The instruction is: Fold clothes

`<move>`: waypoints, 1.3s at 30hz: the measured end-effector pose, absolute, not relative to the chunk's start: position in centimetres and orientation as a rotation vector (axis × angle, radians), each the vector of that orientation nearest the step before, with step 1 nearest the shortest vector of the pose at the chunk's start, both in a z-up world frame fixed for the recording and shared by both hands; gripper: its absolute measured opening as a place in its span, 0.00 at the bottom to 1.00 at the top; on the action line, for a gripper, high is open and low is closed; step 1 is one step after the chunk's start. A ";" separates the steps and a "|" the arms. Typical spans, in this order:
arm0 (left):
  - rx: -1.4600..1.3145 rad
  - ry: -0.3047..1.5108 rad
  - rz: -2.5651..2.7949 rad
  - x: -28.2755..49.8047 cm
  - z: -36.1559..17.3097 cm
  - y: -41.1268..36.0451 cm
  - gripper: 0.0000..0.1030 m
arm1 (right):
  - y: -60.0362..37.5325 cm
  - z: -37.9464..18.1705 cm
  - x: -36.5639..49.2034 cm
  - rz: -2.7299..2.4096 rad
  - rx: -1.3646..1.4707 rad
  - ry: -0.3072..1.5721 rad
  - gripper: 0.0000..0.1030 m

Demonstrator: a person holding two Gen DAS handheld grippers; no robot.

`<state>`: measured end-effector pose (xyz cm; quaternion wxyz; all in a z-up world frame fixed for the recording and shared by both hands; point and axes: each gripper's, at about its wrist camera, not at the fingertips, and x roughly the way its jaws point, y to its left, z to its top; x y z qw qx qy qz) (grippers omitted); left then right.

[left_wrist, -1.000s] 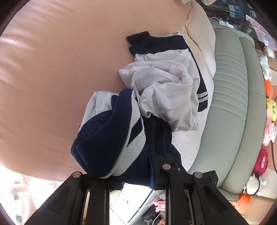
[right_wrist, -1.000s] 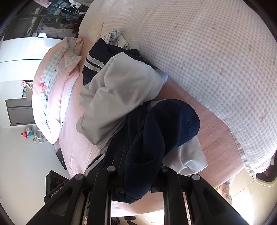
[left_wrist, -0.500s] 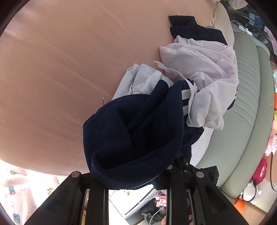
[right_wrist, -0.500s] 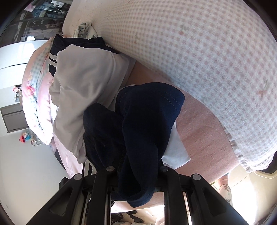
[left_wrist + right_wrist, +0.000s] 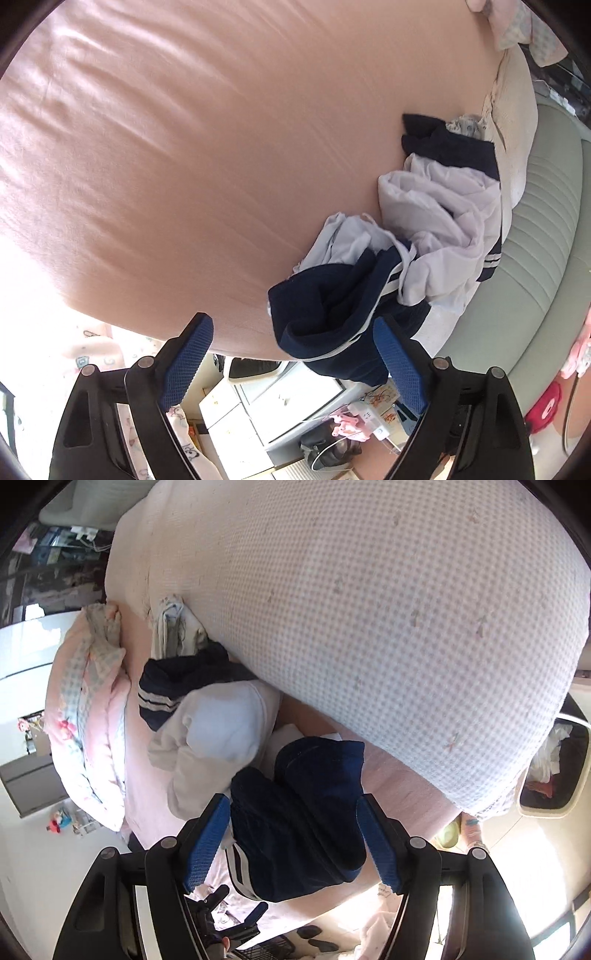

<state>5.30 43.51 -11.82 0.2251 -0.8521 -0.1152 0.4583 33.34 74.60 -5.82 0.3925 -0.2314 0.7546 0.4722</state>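
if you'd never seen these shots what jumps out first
The crumpled heap of clothes at the edge of the pink bed sheet: a navy garment with white stripes lies nearest, with a white top bunched behind it. Both the left gripper and the right gripper stand open with blue-padded fingers spread. In the right wrist view, a big checked quilt fills the upper right.

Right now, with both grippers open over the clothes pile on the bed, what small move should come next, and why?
Probably close the right gripper on the crumpled navy striped garment lying between its open jaws; the left gripper is open too, so nothing is held, and the garment is bunched against the white shirt.
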 end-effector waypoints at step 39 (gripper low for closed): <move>-0.833 1.213 0.627 11.9 -3.4 67.6 0.86 | 76.4 -4.0 15.8 2.080 -2.126 0.011 0.69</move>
